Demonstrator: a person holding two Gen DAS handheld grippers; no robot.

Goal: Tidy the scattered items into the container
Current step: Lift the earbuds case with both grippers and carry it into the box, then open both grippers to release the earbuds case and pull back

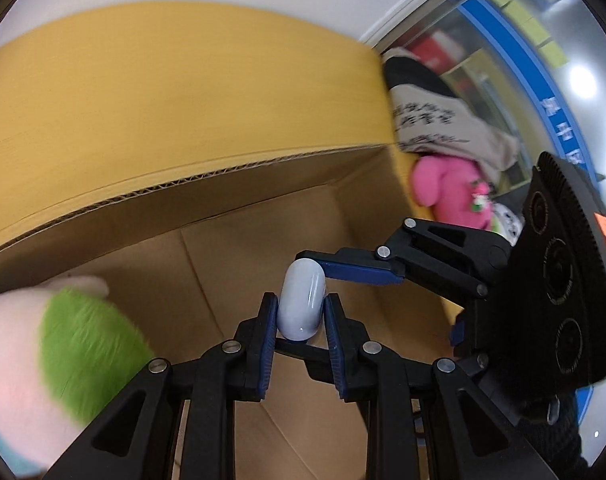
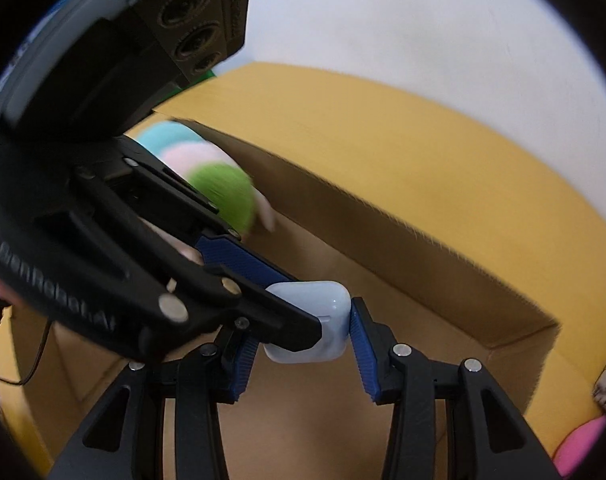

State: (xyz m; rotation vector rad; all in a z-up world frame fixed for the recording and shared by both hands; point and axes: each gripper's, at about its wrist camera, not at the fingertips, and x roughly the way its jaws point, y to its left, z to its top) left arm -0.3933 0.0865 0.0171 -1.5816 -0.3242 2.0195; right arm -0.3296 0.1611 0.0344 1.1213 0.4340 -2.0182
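Lying inside cardboard box [image 1: 263,216]: plush toy [image 1: 83,340]; floor bare elsewhere.

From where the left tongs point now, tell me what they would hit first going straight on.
The left tongs, shut on the white earbud case, aim into the open cardboard box. They would probably meet its bare inside floor first; depth is hard to judge.

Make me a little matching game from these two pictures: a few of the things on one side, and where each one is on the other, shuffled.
Things
1. white earbud case
2. green, pink and blue plush toy
3. pink plush toy
4. cardboard box

Places
A. outside the box, beyond its side wall
B. open, below both grippers
C. held between the grippers' fingers
D. inside the box, against its wall

Pairs: 1-C, 2-D, 3-A, 4-B
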